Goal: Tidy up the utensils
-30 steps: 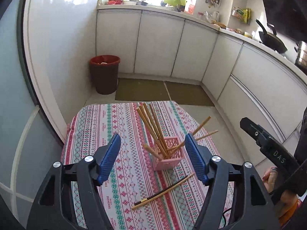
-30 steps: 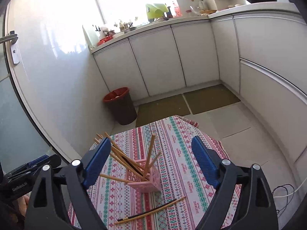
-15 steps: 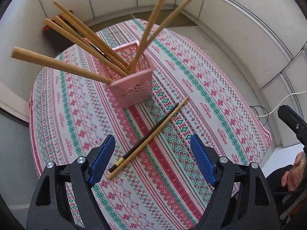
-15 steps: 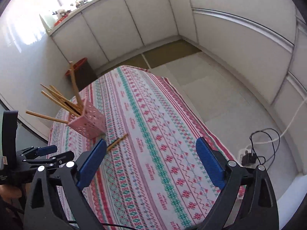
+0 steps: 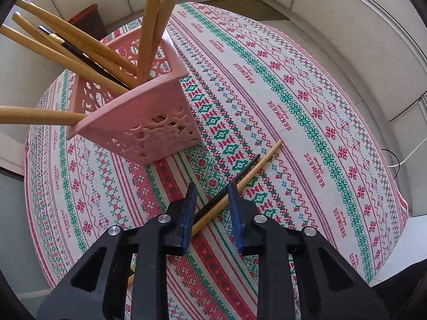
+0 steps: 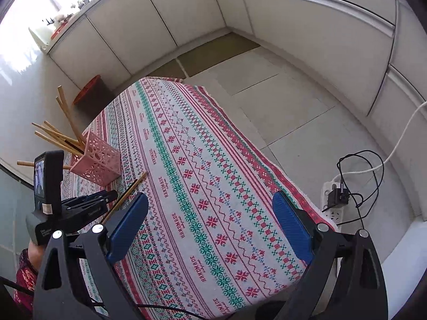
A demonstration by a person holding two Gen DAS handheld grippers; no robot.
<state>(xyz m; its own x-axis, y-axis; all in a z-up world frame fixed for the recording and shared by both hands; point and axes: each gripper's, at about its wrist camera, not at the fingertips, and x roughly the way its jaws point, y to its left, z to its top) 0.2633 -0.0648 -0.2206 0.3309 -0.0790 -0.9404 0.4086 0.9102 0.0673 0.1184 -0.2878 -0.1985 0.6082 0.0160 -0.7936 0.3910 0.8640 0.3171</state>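
Near the table's edge, left hand-held gripper (image 5: 210,200) closing around chopsticks (image 5: 248,173); right (image 6: 210,213) wide.

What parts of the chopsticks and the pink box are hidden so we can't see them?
- Near ends of the two loose chopsticks: left wrist view, covered by the closing left gripper; whether its pads already press them is unclear.
- Inside bottom of the pink holder: both views, blocked by its walls and the chopsticks in it.
- Top ends of the chopsticks in the holder: left wrist view, cut off by the frame edge.
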